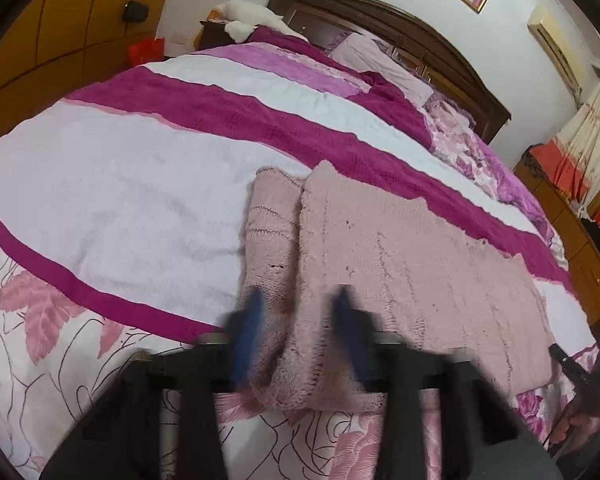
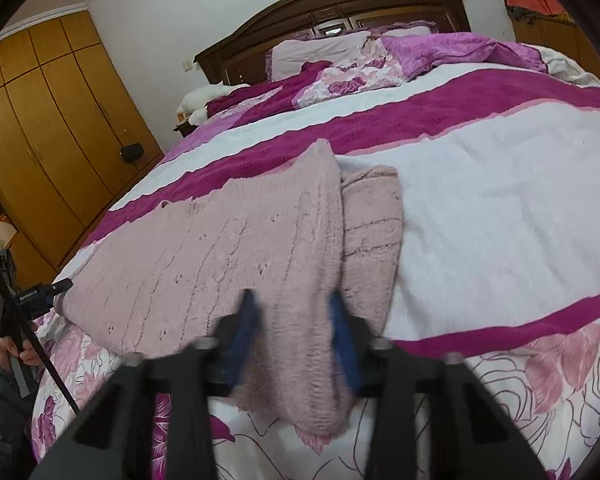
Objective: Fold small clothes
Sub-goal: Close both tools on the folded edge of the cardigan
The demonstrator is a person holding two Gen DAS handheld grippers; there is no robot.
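Pink sweater lies flat across the near part of the bed, hem toward me and the far edge up on the magenta stripe. A narrow knit strip, probably a sleeve, sits along each side: left one in the left view, right one in the right view. Can't tell whether they are folded in or just lying beside the body.

Left gripper is at the near left corner of the sweater, jaws clamped on a bunched ridge of knit. Right gripper is at the near right corner, also with a thick roll of knit pinched between the jaws. Both views are blurred at the fingers, so I read the grips from the fabric bunching up there. The near hem hangs just past the blanket edge onto the floral sheet.

Step, as I judge it: near hem grasped at both corners, ready for the bottom-to-top fold. Fold itself not yet made.

Next move calls for:
- lifting both corners together, level, so the hem stays straight
- carrying them far, toward the headboard, and laying the hem on the far edge
- keeping the side strips tucked so they don't drag out
- letting go only once the layer lies flat.
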